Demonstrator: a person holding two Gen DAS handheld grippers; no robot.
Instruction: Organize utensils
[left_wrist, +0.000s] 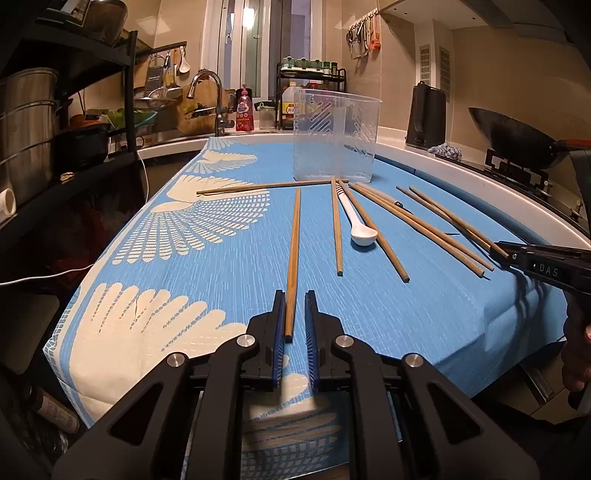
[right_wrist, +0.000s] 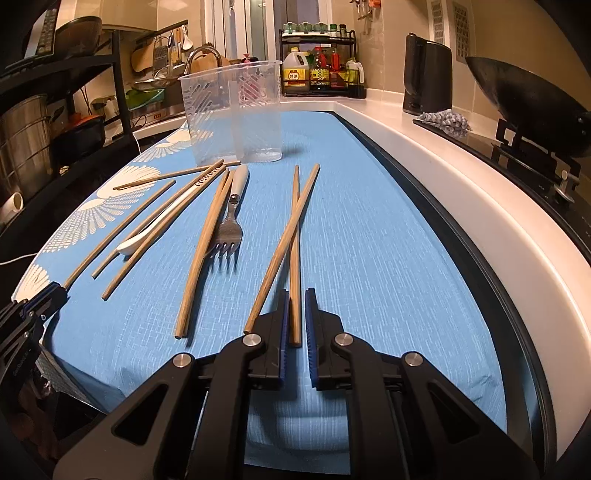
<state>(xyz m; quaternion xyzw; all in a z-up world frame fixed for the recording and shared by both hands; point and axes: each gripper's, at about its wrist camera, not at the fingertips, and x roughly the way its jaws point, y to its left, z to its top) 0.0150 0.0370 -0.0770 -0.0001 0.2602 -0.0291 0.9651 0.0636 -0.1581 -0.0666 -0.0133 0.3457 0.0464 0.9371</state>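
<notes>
Only the right wrist view showed the one fork; nine chopsticks and one white spoon lay on the surface. Left gripper and right gripper each straddled a chopstick, spread.

Chopsticks, fork before container.

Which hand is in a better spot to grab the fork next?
Probably the right gripper: the fork lies just ahead of it, slightly left. The left gripper sits farther off, with the white spoon and chopsticks between.
</notes>
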